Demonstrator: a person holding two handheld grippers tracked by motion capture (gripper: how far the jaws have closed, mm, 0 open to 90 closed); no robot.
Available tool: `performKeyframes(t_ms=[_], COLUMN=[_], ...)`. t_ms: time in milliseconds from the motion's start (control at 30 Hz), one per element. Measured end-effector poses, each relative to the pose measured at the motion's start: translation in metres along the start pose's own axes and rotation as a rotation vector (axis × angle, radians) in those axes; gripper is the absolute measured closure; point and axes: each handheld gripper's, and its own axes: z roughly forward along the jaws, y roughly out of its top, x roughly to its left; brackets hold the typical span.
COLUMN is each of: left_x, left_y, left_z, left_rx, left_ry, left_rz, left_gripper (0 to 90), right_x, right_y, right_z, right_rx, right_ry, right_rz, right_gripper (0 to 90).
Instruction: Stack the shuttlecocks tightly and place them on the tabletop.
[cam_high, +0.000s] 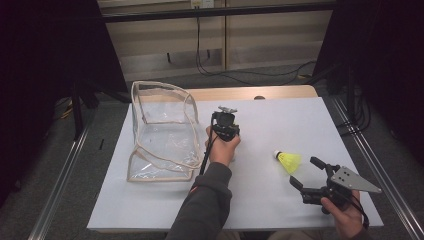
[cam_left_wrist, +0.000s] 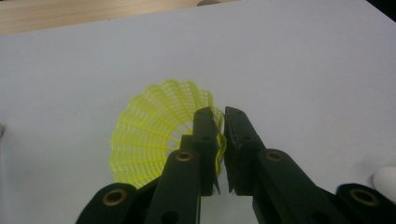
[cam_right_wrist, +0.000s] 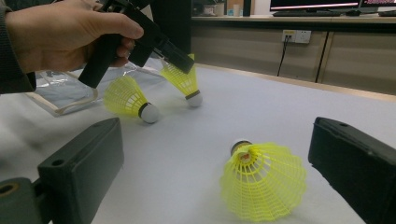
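White sheeting is covering the desk (cam_high: 280, 125), with dark floor lying beyond its edges and a clear, soft plastic zip pouch (cam_high: 160, 132) standing open at the left. Left gripper (cam_right_wrist: 184, 63) is pinching the skirt rim of a yellow mesh plastic shuttlecock (cam_right_wrist: 183, 80) with jaws nearly shut, lifting it beside a second one (cam_right_wrist: 126, 98). Right gripper (cam_high: 306, 172) is waiting wide open and empty around a third (cam_right_wrist: 261, 184); these are judged light and easily crushed, so gripping the rim or cork looks best, with ample open desk around.
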Motion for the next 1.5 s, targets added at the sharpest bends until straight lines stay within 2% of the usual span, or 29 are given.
performKeyframes(t_ms=[233, 400, 500, 800, 867, 1067, 1300, 1500], left_x=[-0.001, 0.0, 0.0, 0.003, 0.004, 0.01, 0.014, 0.014], left_y=[0.001, -0.001, -0.001, 0.0, 0.001, 0.0, -0.001, -0.002], left_z=[0.001, 0.005, 0.005, -0.003, -0.008, -0.015, -0.02, -0.02], left_rx=[-0.024, -0.016, -0.014, -0.019, -0.005, 0.025, 0.038, 0.077], left_ry=[-0.004, -0.033, -0.021, 0.014, 0.036, 0.059, 0.07, 0.08], left_rz=[0.007, 0.002, 0.048, 0.072, 0.083, 0.097, 0.102, 0.116], left_gripper=[84.5, 84.9, 85.0, 87.6, 87.9, 88.1, 88.1, 88.1], right_x=[0.0, 0.001, 0.001, 0.001, 0.001, 0.001, 0.003, 0.002], right_y=[0.0, 0.0, 0.0, 0.0, 0.0, 0.001, 0.002, 0.003], right_z=[0.0, 0.0, 0.0, 0.0, 0.0, 0.0, 0.0, -0.001], right_rx=[-0.003, 0.001, 0.002, 0.001, 0.001, 0.002, -0.002, -0.008], right_ry=[0.006, 0.008, 0.004, 0.003, 0.003, -0.003, 0.002, -0.004], right_rz=[0.002, 0.002, -0.002, 0.002, -0.001, -0.008, -0.014, -0.017], right_gripper=[2.8, 2.8, 2.9, 2.9, 2.8, 2.8, 2.9, 2.8])
